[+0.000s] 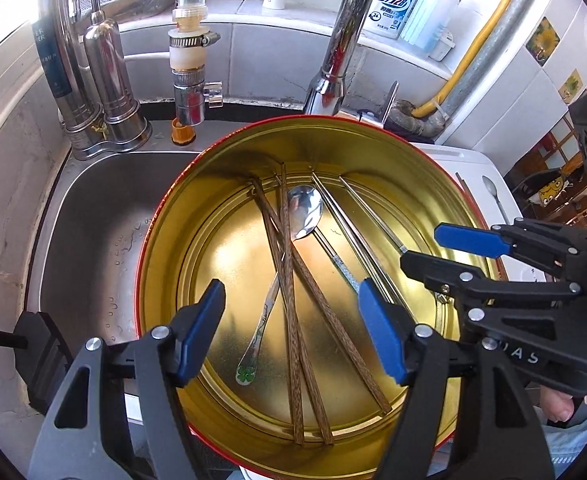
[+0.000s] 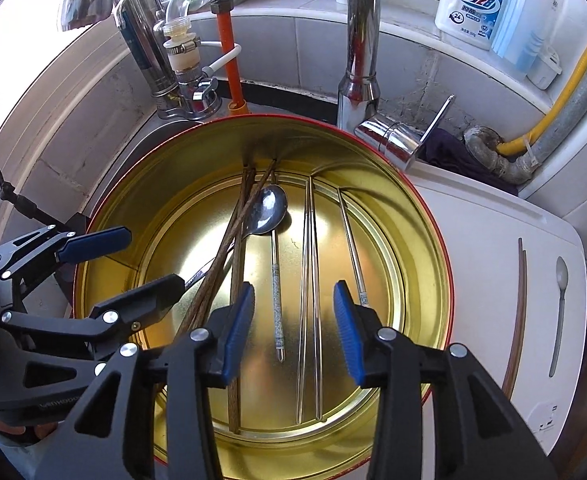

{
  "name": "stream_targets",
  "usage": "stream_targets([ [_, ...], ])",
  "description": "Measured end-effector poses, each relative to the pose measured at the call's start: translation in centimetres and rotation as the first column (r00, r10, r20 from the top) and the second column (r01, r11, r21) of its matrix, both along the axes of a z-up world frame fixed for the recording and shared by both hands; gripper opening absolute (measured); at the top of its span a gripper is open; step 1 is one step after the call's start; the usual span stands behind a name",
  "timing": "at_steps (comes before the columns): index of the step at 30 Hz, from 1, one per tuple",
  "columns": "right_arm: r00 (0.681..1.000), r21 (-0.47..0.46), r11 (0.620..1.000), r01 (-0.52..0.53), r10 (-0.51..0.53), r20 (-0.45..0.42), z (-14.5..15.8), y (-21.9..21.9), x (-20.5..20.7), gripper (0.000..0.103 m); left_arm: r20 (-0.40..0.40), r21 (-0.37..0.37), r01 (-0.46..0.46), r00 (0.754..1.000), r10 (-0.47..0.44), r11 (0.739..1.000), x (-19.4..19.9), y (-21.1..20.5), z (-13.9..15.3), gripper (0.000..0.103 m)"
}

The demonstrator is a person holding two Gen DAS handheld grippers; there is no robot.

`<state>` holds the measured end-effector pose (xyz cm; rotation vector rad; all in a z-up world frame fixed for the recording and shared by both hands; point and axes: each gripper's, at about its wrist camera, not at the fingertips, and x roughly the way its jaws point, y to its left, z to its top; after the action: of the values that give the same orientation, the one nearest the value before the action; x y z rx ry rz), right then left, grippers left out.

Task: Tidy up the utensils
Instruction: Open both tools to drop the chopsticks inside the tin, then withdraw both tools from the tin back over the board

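A round gold tin (image 1: 161,248) with a red outside sits over the sink. In it lie several wooden chopsticks (image 1: 293,320), a steel spoon (image 1: 305,208) with a clover handle, and several metal chopsticks (image 2: 309,280). My left gripper (image 1: 293,332) hangs open above the wooden chopsticks, nothing between its pads. My right gripper (image 2: 293,328) hangs open over the metal chopsticks, gripping nothing. Each gripper shows in the other's view: the right gripper (image 1: 419,246) at the tin's right rim, the left gripper (image 2: 155,258) at its left rim. A wooden chopstick pair (image 2: 519,300) and a pale spoon (image 2: 559,312) lie on the white top (image 2: 473,240).
A chrome faucet (image 1: 341,40) rises behind the tin. A steel water filter (image 1: 105,80) and a hose tap (image 1: 189,92) stand at the back left of the sink (image 1: 93,208). Detergent bottles (image 2: 473,0) stand on the back ledge. Pipes (image 2: 505,160) run at the right.
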<state>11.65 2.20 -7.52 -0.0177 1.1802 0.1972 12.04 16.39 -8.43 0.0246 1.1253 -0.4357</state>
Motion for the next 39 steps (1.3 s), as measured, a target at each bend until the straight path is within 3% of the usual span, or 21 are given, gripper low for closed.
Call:
stream_targets([
  [18, 0.997, -0.001, 0.998, 0.067, -0.067, 0.031, 1.4, 0.2, -3.5, 0.044, 0.037, -0.017, 0.046, 0.998, -0.046, 0.999, -2.6, 0.3, 1.2, 0.068],
  [20, 0.994, -0.007, 0.995, 0.098, -0.097, 0.040, 1.6, -0.1, -4.2, 0.051, 0.040, -0.017, 0.065, 0.997, -0.064, 0.998, -3.0, 0.1, 1.4, 0.072],
  [22, 0.986, -0.027, 0.987, 0.159, -0.157, 0.058, 1.9, -1.0, -5.1, 0.073, 0.044, -0.035, 0.088, 0.995, -0.086, 0.996, -3.2, -0.1, 1.5, 0.073],
  [25, 0.960, -0.032, 0.962, 0.273, -0.269, 0.079, 2.2, -3.1, -6.9, 0.084, 0.051, -0.090, 0.131, 0.991, -0.127, 0.987, -3.5, -0.7, 1.5, 0.078],
  [31, 0.915, -0.115, 0.908, 0.403, -0.397, 0.076, 2.6, -6.8, -10.9, 0.089, 0.012, -0.263, 0.263, 0.963, -0.269, 0.928, -4.3, -4.2, 1.6, 0.079],
  [35, 0.889, -0.107, 0.884, 0.456, -0.445, 0.108, 3.5, -9.8, -12.8, 0.090, 0.030, -0.265, 0.303, 0.952, -0.306, 0.916, -5.6, -7.2, 2.4, 0.080],
  [39, 0.889, -0.068, 0.890, 0.452, -0.442, 0.121, 3.4, -13.2, -13.4, 0.090, 0.039, -0.220, 0.298, 0.954, -0.297, 0.929, -6.7, -10.6, 2.9, 0.080],
])
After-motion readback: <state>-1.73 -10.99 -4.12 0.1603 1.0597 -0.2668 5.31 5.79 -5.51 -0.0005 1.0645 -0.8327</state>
